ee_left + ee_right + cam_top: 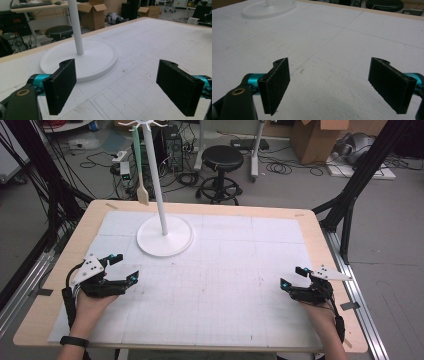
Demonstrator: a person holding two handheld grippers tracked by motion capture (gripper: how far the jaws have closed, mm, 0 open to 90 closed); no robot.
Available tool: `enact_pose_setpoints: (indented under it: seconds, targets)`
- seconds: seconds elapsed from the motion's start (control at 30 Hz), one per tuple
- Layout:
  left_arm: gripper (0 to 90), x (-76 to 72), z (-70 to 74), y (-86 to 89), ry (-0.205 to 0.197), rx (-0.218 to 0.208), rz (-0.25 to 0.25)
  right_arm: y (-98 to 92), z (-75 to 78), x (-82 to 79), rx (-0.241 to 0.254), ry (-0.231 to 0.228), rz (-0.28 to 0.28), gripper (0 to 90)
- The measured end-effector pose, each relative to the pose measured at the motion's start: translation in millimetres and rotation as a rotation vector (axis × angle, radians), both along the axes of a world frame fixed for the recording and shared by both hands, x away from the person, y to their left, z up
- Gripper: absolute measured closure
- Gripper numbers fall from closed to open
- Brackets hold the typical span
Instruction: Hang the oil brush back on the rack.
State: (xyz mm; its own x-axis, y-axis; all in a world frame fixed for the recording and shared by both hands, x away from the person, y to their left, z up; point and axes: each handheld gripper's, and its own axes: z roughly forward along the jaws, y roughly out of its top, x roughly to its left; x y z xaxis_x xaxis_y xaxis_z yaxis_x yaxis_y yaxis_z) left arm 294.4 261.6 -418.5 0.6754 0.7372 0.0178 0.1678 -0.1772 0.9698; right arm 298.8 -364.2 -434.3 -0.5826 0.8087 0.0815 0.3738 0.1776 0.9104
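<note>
Now | stand [164, 236] pole upright | L tool [123, 268] wide, near base

A stand [164, 236] sits on the table [280, 207] toward its far left, with a spatula [140, 170] hanging from its top on the left side. The left gripper [121, 268] rests near the front left edge, just before the stand. The right gripper [291, 277] rests at front right, well apart.
</note>
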Motion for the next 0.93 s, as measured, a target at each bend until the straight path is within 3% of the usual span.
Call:
enact_pose_setpoints:
  seconds: [0.93]
  targets:
    - [17.1,-1.2,-2.7,0.0,-0.018,0.018,0.037,-1.9,0.5,-0.6,0.005,0.0,-0.004,16.9]
